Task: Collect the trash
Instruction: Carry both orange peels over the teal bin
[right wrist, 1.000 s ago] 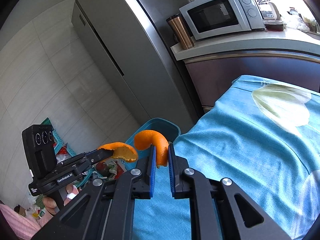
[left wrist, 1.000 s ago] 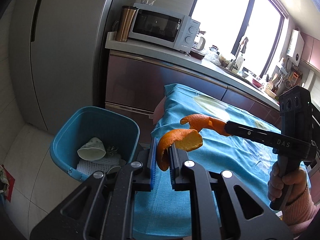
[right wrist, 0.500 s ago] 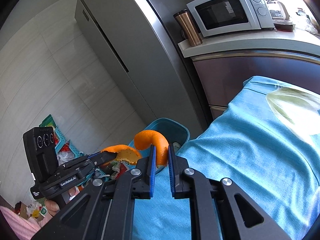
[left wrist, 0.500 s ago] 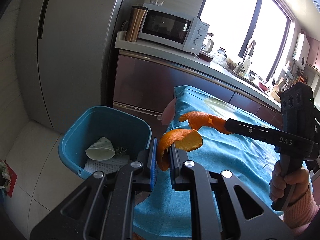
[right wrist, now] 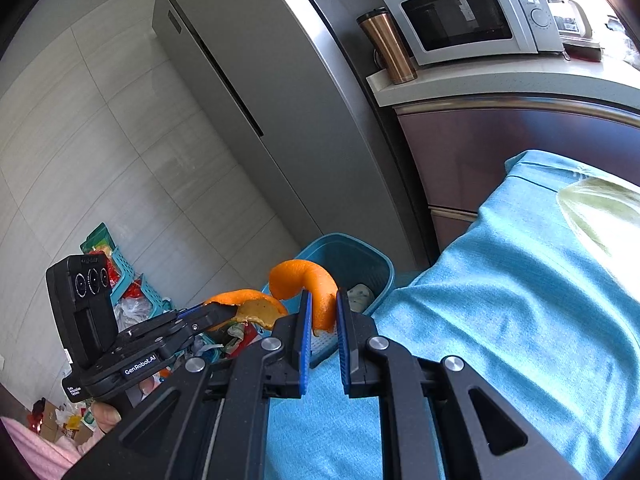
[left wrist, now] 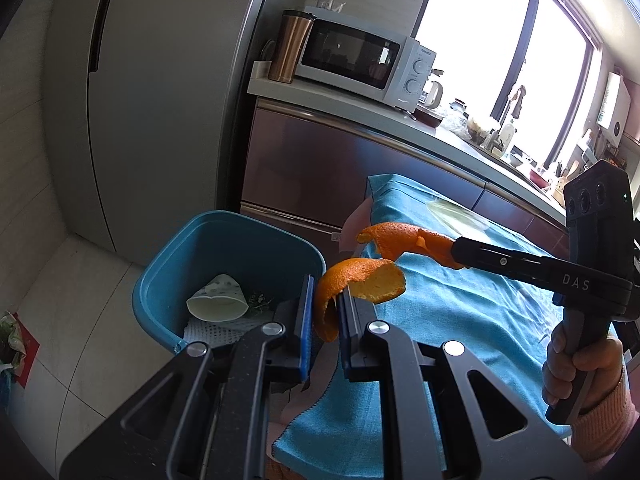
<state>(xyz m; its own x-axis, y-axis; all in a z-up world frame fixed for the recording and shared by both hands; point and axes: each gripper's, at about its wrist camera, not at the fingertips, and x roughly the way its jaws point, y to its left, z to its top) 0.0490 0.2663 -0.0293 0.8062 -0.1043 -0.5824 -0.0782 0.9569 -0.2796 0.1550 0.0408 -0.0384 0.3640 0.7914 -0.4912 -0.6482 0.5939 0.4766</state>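
Note:
My left gripper (left wrist: 325, 300) is shut on a curled orange peel (left wrist: 360, 280) at the table's left edge, beside the rim of a blue trash bin (left wrist: 168, 268). My right gripper (right wrist: 322, 312) is shut on another orange peel (right wrist: 304, 280), held over the blue tablecloth's edge near the same bin (right wrist: 380, 264). In the left wrist view the right gripper (left wrist: 456, 254) holds its peel (left wrist: 404, 238) just behind mine. In the right wrist view the left gripper (right wrist: 228, 312) holds its peel (right wrist: 256, 306) to the left. The bin holds a white paper cup (left wrist: 218, 298) and white mesh.
The table with the blue cloth (left wrist: 460, 308) fills the right. A grey fridge (left wrist: 160, 80) stands behind the bin. A counter with a microwave (left wrist: 360, 60) and a copper tumbler (left wrist: 290, 46) lies beyond. Baskets and bags of clutter (right wrist: 132, 296) sit on the floor at left.
Both grippers have moved left toward the bin, each keeping its peel. The bin now looks nearer in both views.

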